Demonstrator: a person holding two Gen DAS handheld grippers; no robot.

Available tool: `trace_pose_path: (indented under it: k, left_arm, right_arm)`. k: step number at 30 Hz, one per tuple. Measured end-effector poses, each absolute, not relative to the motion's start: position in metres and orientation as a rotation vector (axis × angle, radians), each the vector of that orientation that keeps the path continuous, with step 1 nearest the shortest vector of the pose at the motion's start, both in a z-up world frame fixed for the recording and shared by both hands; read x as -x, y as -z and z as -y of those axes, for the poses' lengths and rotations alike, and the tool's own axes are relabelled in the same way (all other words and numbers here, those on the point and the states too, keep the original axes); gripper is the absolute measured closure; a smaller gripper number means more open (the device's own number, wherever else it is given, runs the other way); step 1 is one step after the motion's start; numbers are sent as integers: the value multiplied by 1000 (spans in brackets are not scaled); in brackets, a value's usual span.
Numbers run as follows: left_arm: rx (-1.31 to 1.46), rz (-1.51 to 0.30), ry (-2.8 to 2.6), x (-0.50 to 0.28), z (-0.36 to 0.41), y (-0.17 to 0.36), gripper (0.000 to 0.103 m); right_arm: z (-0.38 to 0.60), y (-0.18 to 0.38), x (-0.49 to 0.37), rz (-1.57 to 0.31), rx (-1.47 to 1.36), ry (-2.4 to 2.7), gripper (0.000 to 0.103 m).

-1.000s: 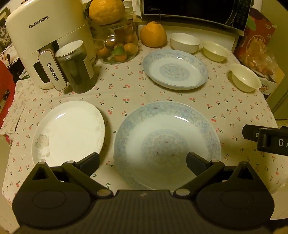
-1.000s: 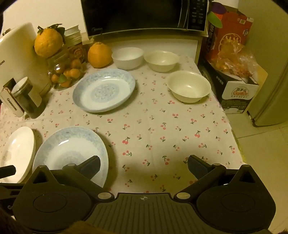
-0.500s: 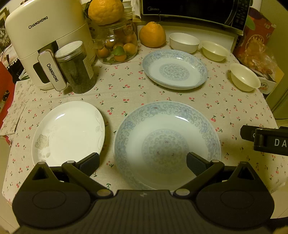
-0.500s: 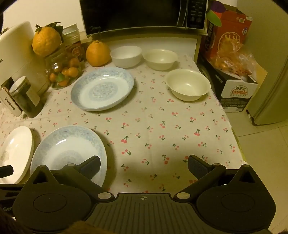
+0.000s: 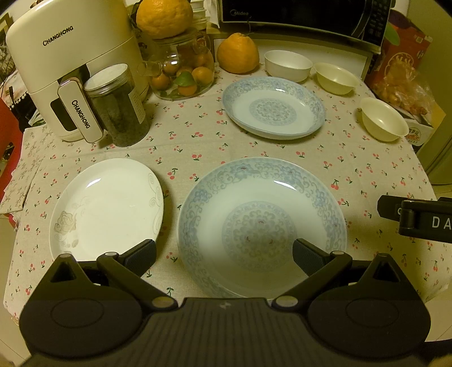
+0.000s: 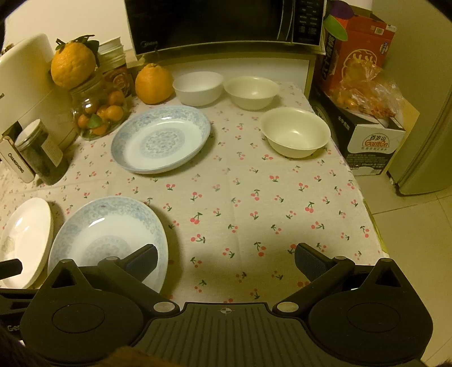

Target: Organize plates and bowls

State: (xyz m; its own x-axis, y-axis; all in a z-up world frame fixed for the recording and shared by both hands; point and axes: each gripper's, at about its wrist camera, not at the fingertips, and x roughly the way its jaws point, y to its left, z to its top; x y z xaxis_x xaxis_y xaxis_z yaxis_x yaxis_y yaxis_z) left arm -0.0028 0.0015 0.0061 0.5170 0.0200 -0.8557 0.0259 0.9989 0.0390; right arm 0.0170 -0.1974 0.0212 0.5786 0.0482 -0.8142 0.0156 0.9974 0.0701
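Note:
A large blue-patterned plate (image 5: 261, 225) lies near the table's front edge; it also shows in the right wrist view (image 6: 107, 237). A white plate (image 5: 107, 209) lies to its left. A second blue-patterned plate (image 5: 272, 107) lies farther back, also in the right wrist view (image 6: 161, 139). Three bowls stand at the back right: a white bowl (image 6: 197, 87), a cream bowl (image 6: 251, 91) and another cream bowl (image 6: 295, 131). My left gripper (image 5: 224, 254) is open and empty above the near plate's front. My right gripper (image 6: 226, 258) is open and empty over bare cloth.
An air fryer (image 5: 70, 65), a dark jar (image 5: 117, 104), a glass jar of fruit (image 5: 180, 70) and an orange (image 5: 237, 52) stand at the back left. A microwave (image 6: 226, 22) is behind. Boxes (image 6: 364, 93) stand past the table's right edge.
The right gripper has moved slightly forward and to the left over the table. The left gripper has barely moved. Nothing was picked up.

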Motion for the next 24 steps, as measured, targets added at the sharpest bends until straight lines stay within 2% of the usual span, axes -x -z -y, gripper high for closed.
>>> trace_pose_path:
  k: [24]
  left_arm:
    - [-50, -1028, 5, 2, -1, -6, 0]
  right_arm:
    - [196, -18, -17, -965, -68, -19, 0]
